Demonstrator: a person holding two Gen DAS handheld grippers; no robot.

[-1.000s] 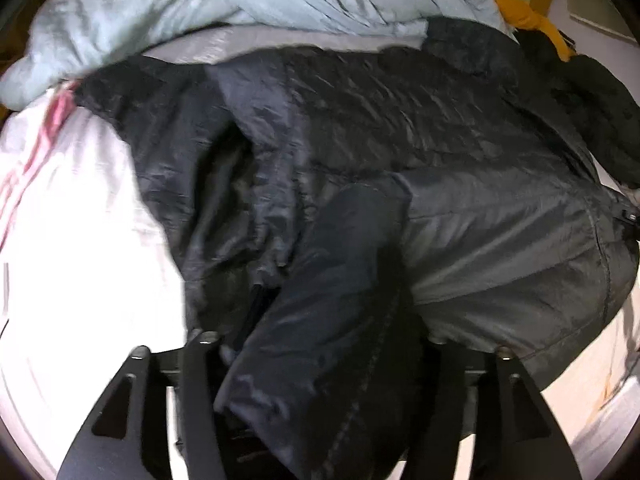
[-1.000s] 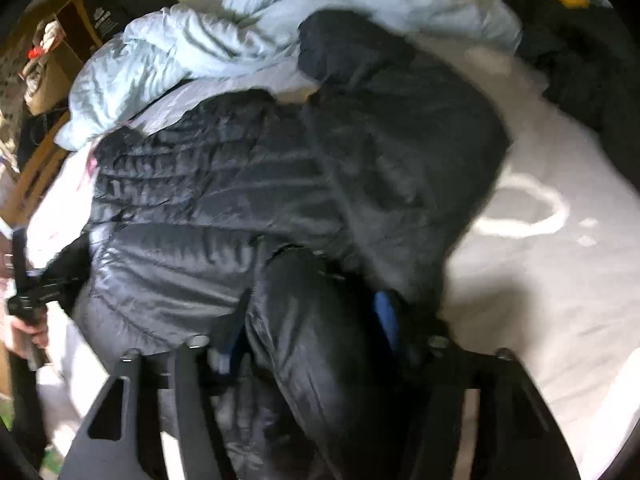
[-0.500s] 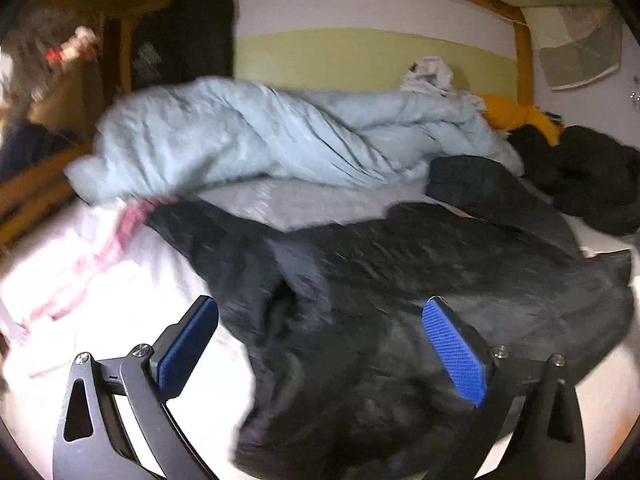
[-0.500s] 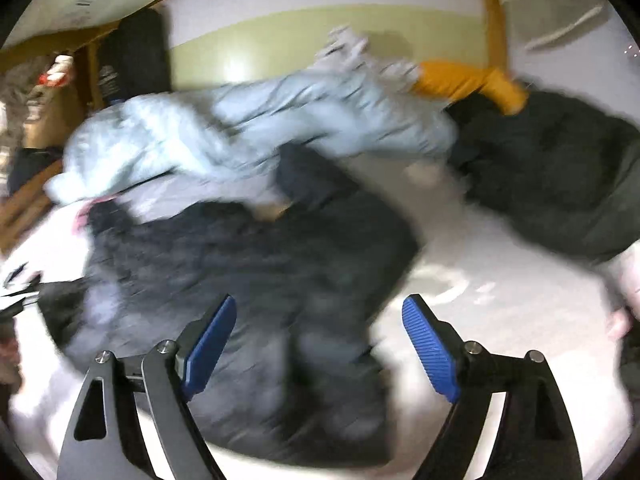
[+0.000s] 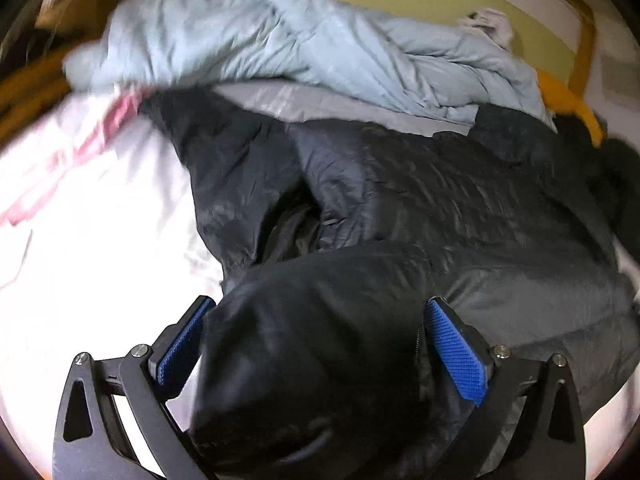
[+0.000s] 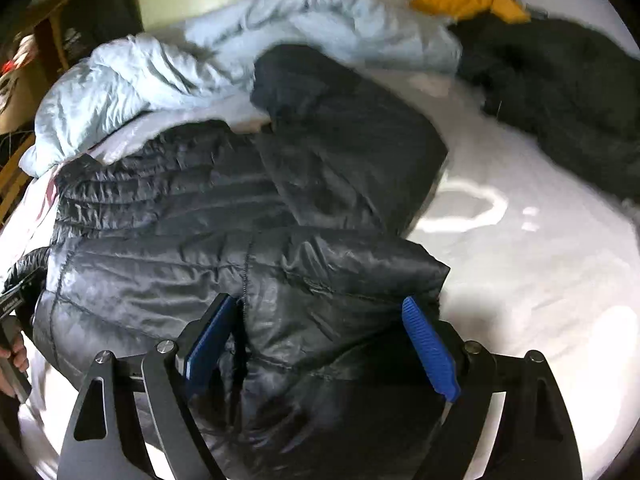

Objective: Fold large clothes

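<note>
Release confirmed: we found both the left gripper (image 5: 316, 344) and right gripper (image 6: 320, 344) newly opened, jaws straddling the black jacket (image 6: 248, 208) hem ungripped, fold laid ahead.

Blurred pale-blue duvet (image 5: 248, 36), far side

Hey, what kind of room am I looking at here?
Most likely a bedroom: a black puffer jacket lies on a white bed sheet, a crumpled pale blue duvet is heaped behind it, and a wooden bed frame edges the far side.
</note>
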